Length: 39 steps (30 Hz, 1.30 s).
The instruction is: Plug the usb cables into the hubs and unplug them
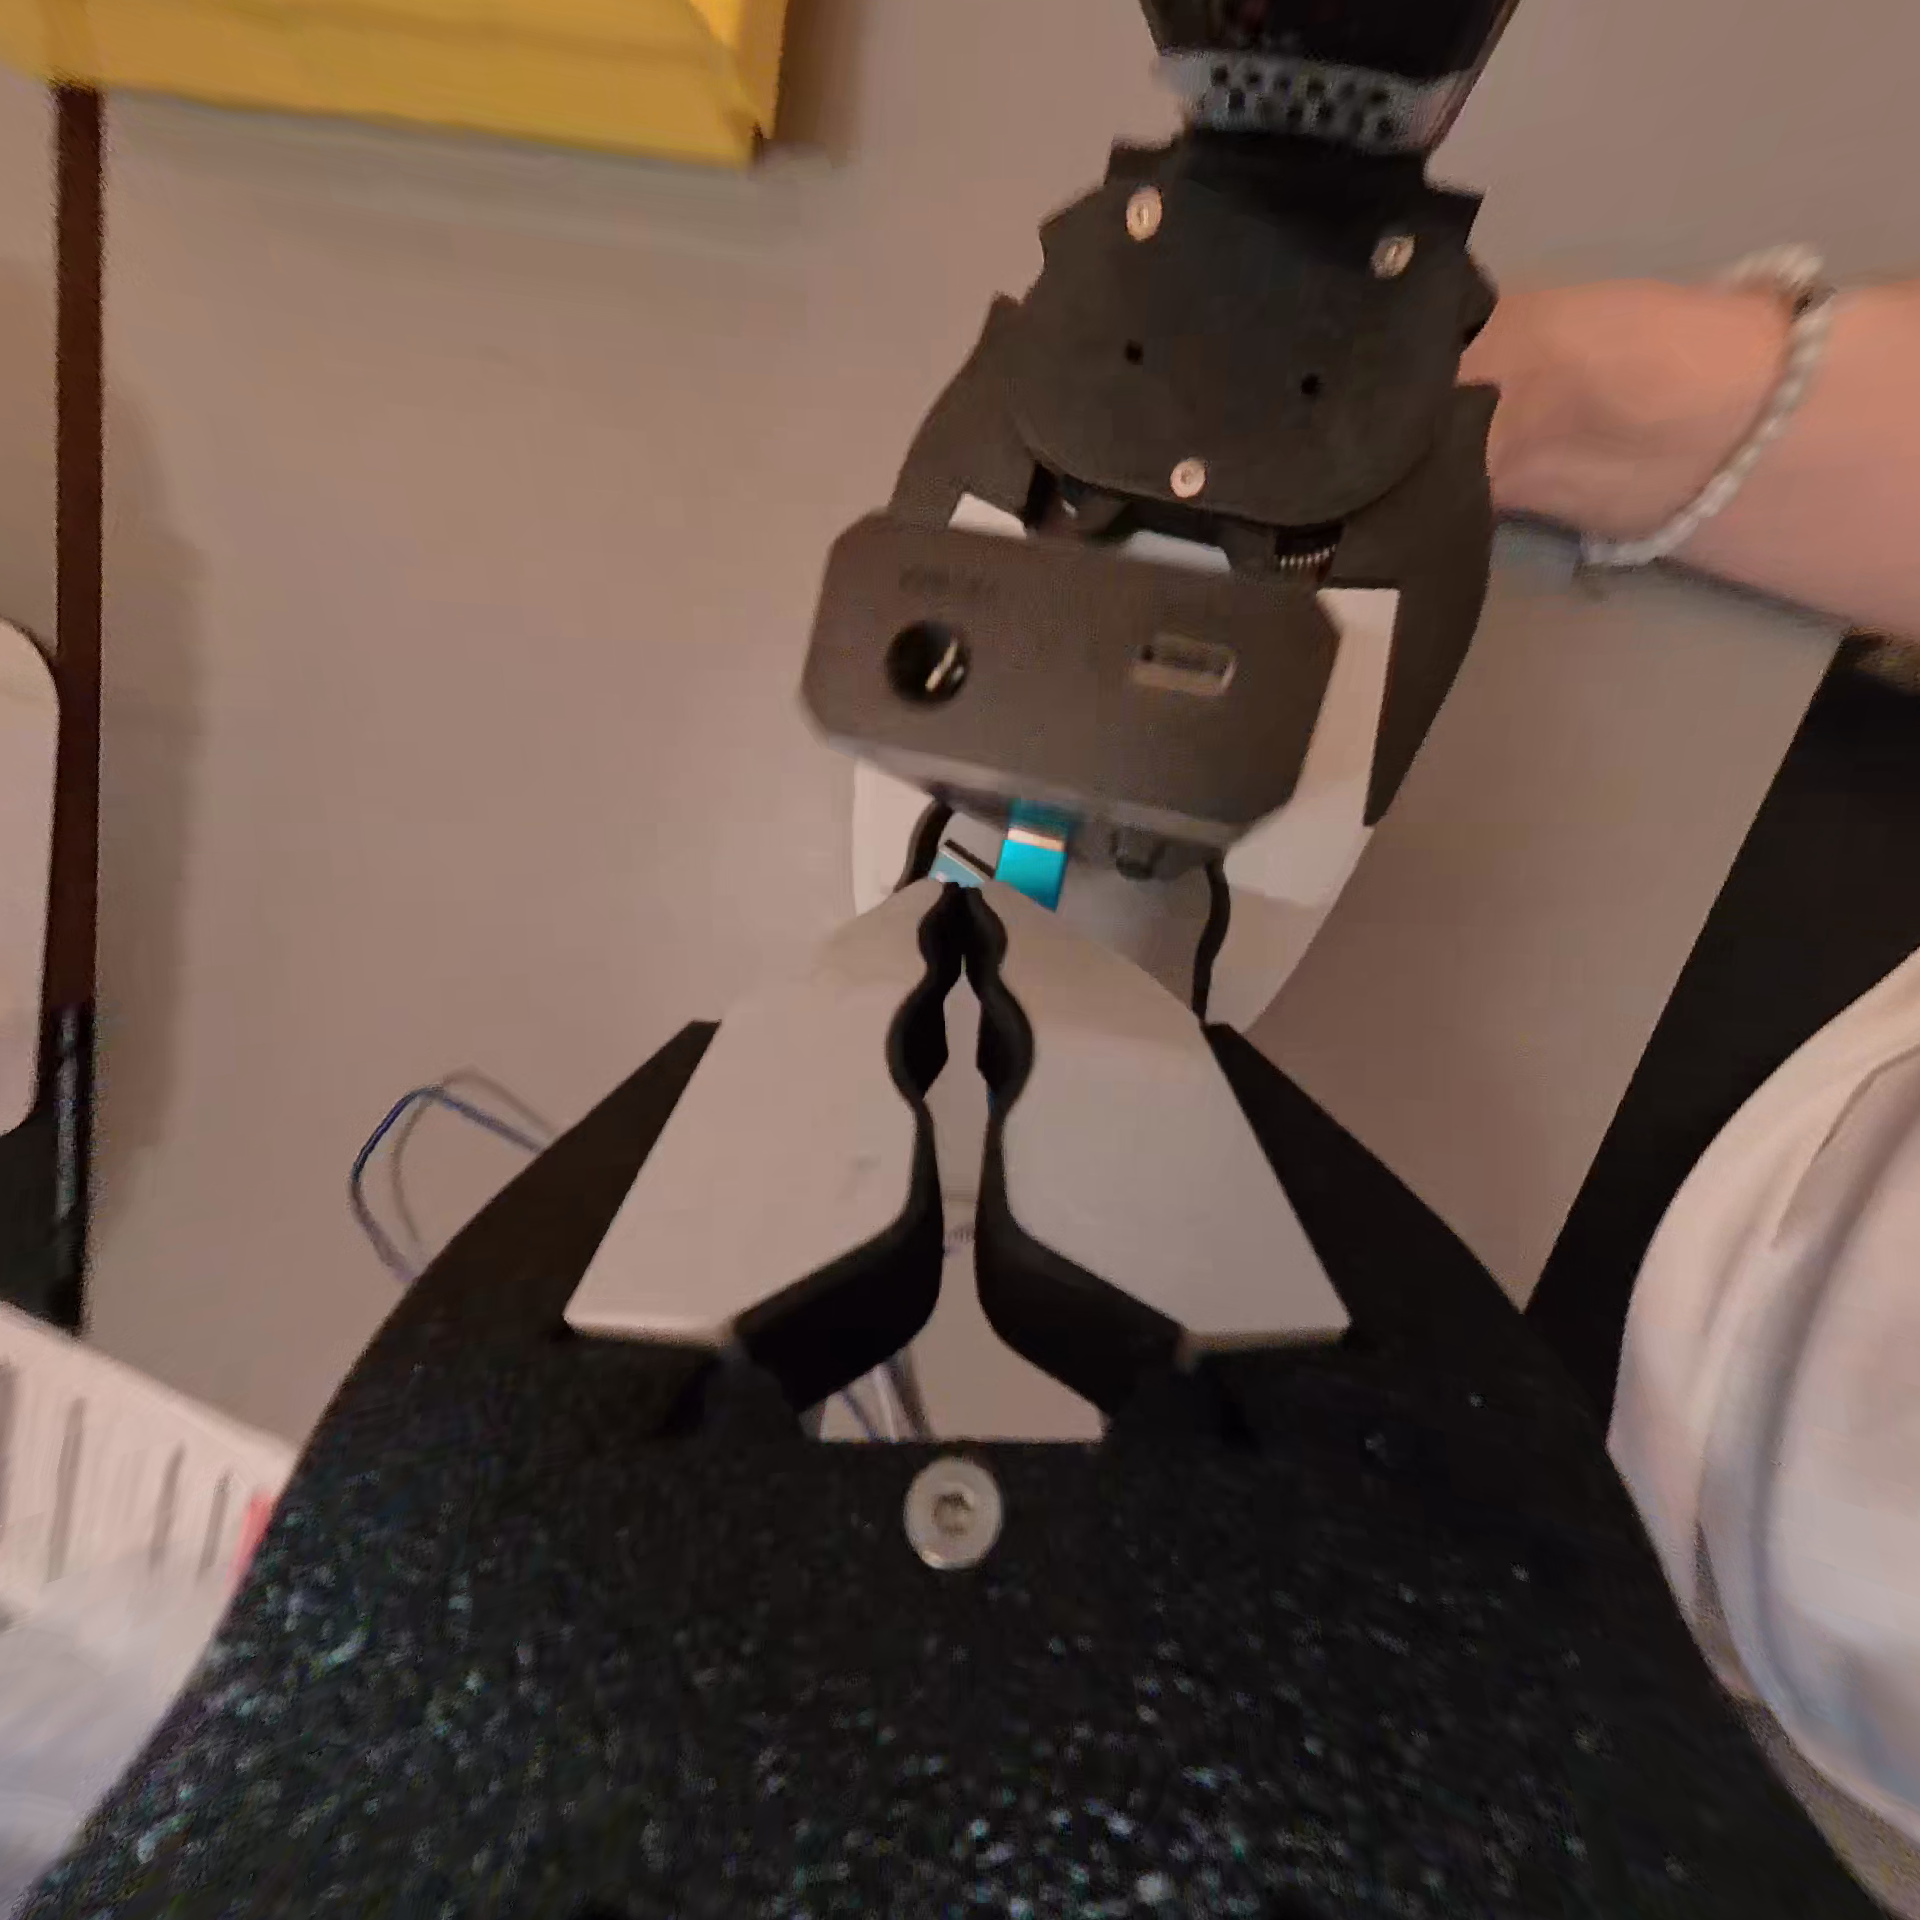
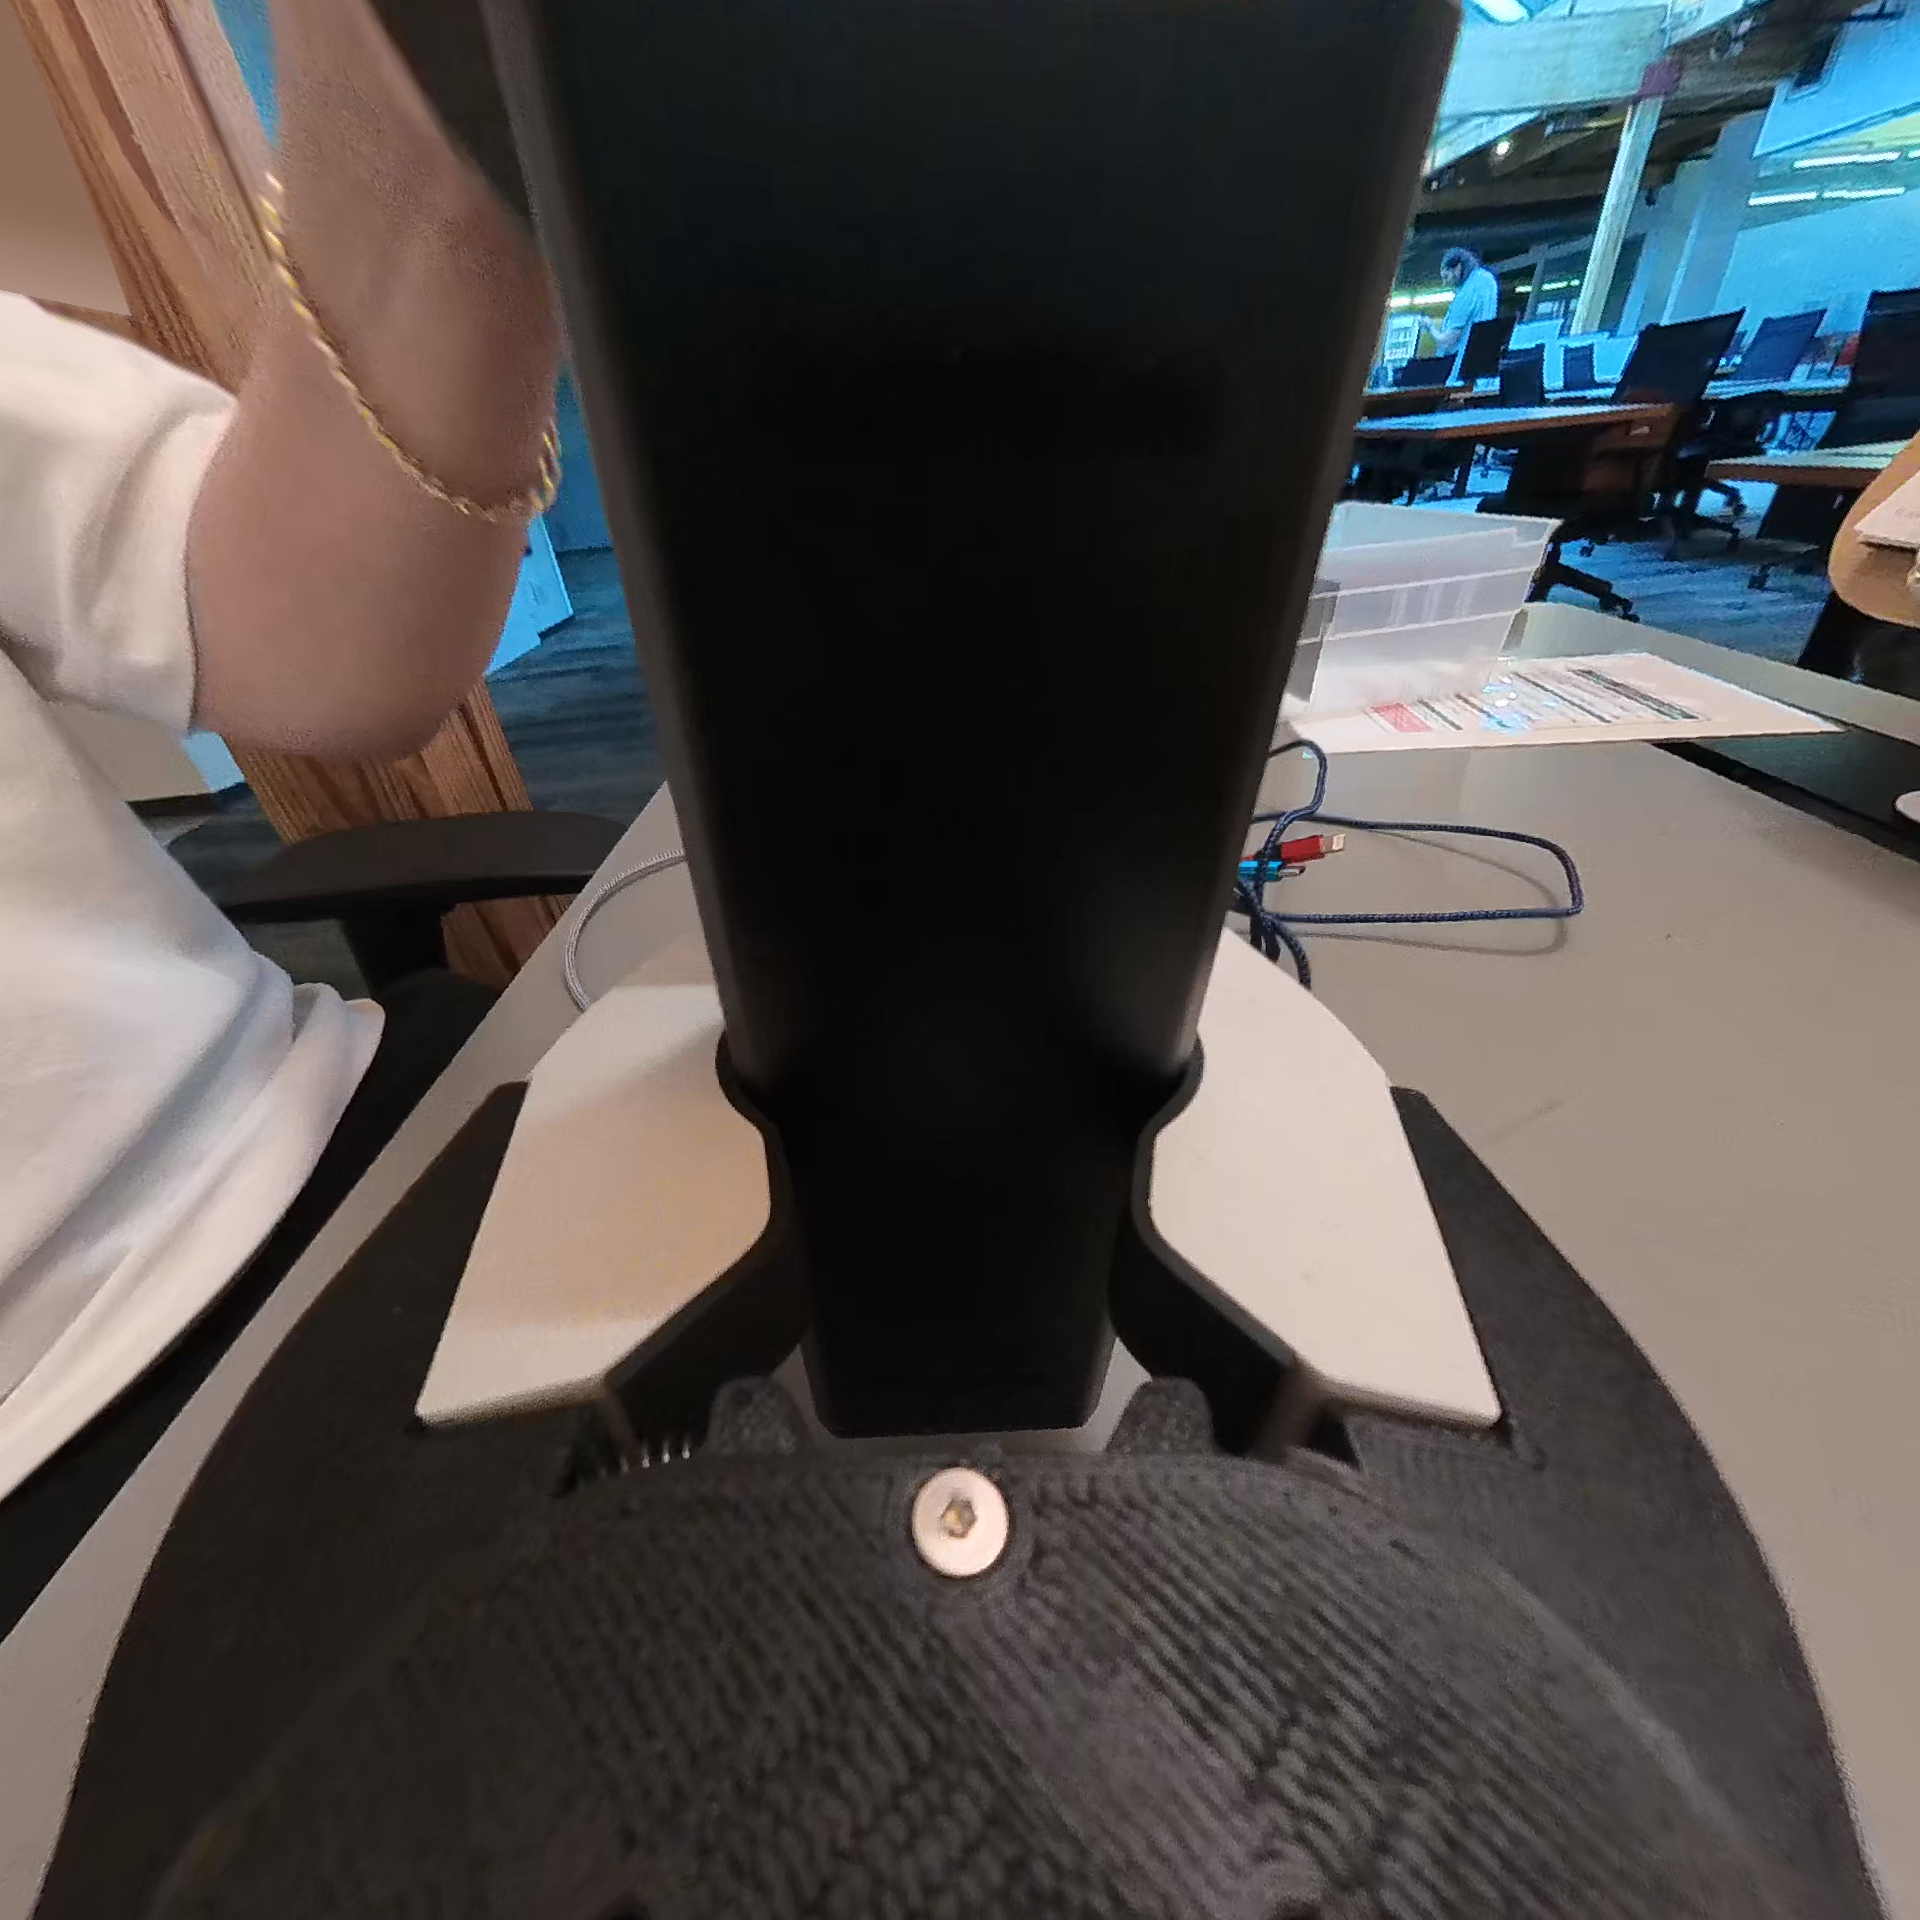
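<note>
Two tools cooperate above the counter [image 2: 1558, 1039]: the right tool [image 2: 961, 1081], jaws clamped on the black USB hub [image 1: 1060, 675], steadies it while the left tool [image 1: 958, 914], closed to pinching, holds the teal USB plug [image 1: 1031, 862] at its underside port.

Non-task items:
- Yellow padded envelope [image 1: 436, 73], top left, against pale wall
- Clear plastic bin [image 2: 1423, 603], far edge of grey table [image 2: 1662, 1091]
- Printed paper sheet [image 2: 1558, 707], flat on table just in front of bin
- Wooden post [image 2: 156, 312], left bkgd
- Black office chairs [image 2: 1662, 395] & long desks, far bkgd
- Person [image 2: 1470, 301] standing in far bkgd, too small for detail
- Chair armrest [image 2: 416, 862], black, beside table edge
</note>
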Tool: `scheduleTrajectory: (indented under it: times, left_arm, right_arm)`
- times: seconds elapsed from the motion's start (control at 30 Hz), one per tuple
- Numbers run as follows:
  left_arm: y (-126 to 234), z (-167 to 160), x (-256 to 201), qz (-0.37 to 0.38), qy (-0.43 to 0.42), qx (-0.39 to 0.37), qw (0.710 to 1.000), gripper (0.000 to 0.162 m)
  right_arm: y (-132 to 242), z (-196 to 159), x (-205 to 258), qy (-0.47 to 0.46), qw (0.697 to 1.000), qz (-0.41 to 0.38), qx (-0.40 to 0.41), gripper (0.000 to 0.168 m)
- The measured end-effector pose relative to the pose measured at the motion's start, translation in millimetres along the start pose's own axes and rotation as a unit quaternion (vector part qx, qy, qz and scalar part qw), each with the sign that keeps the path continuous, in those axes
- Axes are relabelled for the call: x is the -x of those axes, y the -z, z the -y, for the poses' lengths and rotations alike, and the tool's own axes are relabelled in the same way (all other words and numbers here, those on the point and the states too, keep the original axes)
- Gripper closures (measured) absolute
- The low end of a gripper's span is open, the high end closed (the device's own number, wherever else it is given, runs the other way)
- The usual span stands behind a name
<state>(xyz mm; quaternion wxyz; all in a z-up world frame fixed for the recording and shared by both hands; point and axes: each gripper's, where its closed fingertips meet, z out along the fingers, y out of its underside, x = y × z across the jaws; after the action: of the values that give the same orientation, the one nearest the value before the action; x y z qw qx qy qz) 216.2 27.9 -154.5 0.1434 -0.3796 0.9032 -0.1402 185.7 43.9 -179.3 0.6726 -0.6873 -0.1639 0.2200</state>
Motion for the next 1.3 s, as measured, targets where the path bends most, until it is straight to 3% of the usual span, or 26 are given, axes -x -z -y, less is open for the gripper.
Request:
scheduleTrajectory:
  times: [0.07,0.17,0.23,0.37,0.6,0.83,0.93,1.1,1.17,1.27,1.3]
  left_arm:
    - [4,2,0,-0.035,0.017,-0.083,0.996,0.162]
    - [15,2,-6,-0.093,0.024,-0.209,0.973,0.147]
    - [15,-14,7,-0.07,0.038,-0.236,0.968,0.14]
    - [-2,-53,27,-0.028,0.006,-0.233,0.972,0.138]
    - [-44,-83,-7,-0.169,-0.097,-0.227,0.954,0.133]
    - [-75,-96,-44,-0.287,-0.166,-0.17,0.928,0.137]
    - [-78,-104,-53,-0.285,-0.191,-0.139,0.929,0.154]
    - [-63,-114,-50,-0.289,-0.186,-0.141,0.928,0.155]
    - [-65,-121,-46,-0.284,-0.182,-0.123,0.933,0.153]
    - [-72,-121,-22,-0.239,-0.16,-0.108,0.952,0.13]
    - [-72,-116,-11,-0.218,-0.144,-0.121,0.958,0.13]
  right_arm:
    - [1,2,0,-0.003,1.0,0.001,-0.007,0.096]
    - [3,3,0,-0.006,1.0,0.005,-0.015,0.095]
    - [6,6,0,-0.008,1.0,0.009,-0.026,0.095]
    - [14,14,-2,-0.019,0.998,0.011,-0.064,0.095]
    - [28,23,9,-0.034,0.992,0.058,-0.106,0.095]
    - [20,16,18,-0.023,0.994,0.078,-0.073,0.095]
    - [18,14,20,-0.02,0.994,0.084,-0.064,0.093]
    - [18,14,22,-0.021,0.994,0.09,-0.061,0.095]
    - [17,13,22,-0.023,0.994,0.092,-0.058,0.095]
    - [17,13,22,-0.025,0.994,0.092,-0.056,0.095]
    - [17,13,21,-0.025,0.994,0.09,-0.059,0.095]
